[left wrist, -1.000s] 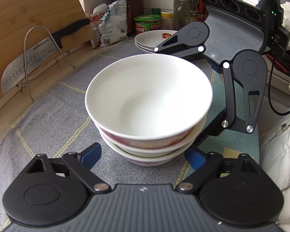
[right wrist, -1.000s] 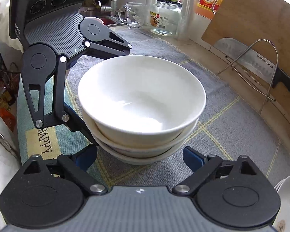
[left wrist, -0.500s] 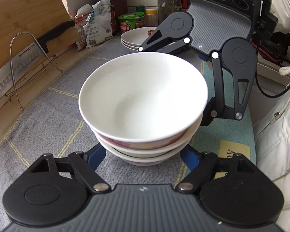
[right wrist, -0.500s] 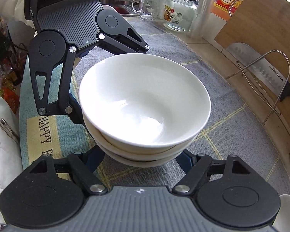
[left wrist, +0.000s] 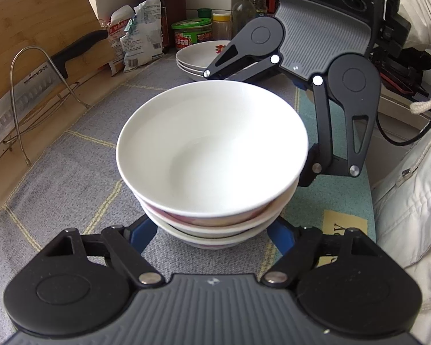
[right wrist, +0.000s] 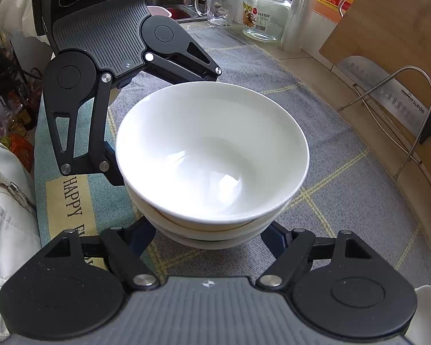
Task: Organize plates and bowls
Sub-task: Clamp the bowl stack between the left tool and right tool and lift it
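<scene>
**Stack of three bowls held between two claws**

Item 1. Stack of three white glazed ceramic bowls point(left wrist: 212, 155), nested upright, the lower two with a reddish band under the rim. It stands at the middle of the tabletop, on the grey woven cloth with yellow grid lines point(left wrist: 66, 155).

Item 2. Left claw point(left wrist: 212, 237), black with blue fingers point(left wrist: 142, 234). It reaches in from the near side in its own view; one finger lies at each side of the lowest bowl's base. Clenched on the bowl stack.

Item 3. Right claw point(right wrist: 208, 238), same make. It comes in from the opposite side, its fingers point(right wrist: 273, 237) against the lowest bowl at left and right. Clenched on the bowl stack.

Item 4. Stack of shallow white plates with a red flower print point(left wrist: 199, 57), at the far end of the cloth in the left view, well apart from the bowls.

Item 5. Bamboo cutting board point(left wrist: 40, 26) leaning at the far left, with a wire rack point(left wrist: 37, 83) and a black-handled steel cleaver point(left wrist: 28, 97) in front of it.

Item 6. Glass jar point(right wrist: 265, 14) and clear glass mug point(right wrist: 218, 7), far side in the right view.

Item 7. White jacket sleeve point(left wrist: 416, 8) behind the right claw.
</scene>
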The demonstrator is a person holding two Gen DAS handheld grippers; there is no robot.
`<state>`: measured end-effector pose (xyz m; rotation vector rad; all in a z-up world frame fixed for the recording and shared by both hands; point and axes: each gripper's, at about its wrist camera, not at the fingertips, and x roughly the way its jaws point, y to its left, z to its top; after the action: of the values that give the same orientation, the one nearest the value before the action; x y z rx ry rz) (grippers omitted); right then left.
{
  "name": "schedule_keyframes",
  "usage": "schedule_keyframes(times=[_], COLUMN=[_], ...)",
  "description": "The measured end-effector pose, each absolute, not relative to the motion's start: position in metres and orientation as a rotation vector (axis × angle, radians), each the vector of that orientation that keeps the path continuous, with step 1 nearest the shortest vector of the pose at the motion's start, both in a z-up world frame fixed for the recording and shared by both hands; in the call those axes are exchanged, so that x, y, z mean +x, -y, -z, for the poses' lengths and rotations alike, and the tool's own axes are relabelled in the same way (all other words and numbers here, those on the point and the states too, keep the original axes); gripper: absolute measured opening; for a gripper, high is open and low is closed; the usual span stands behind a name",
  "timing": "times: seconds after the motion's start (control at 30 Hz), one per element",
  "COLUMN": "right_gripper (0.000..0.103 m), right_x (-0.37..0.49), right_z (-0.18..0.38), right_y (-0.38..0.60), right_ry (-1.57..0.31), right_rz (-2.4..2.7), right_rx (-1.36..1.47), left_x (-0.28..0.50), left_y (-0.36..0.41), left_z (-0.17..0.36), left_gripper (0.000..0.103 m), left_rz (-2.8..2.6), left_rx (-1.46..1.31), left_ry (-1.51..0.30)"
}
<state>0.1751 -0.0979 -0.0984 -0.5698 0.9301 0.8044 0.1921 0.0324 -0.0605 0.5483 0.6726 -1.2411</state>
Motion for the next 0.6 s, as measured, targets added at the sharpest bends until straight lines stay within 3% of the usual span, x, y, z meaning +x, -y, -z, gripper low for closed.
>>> schedule_keyframes(times=[0.6], right_gripper=[0.085], right_x=[0.1761], right_z=[0.0979], right_y=[0.0970], right_ry=[-0.937], right_rz=[-0.791], right_rx=[-0.547], left_x=[0.1939], left_y=[-0.0305], left_z=[0.0623], left_gripper=[0.083], left_rz=[1.245], left_rx=[0.554], left_ry=[-0.680])
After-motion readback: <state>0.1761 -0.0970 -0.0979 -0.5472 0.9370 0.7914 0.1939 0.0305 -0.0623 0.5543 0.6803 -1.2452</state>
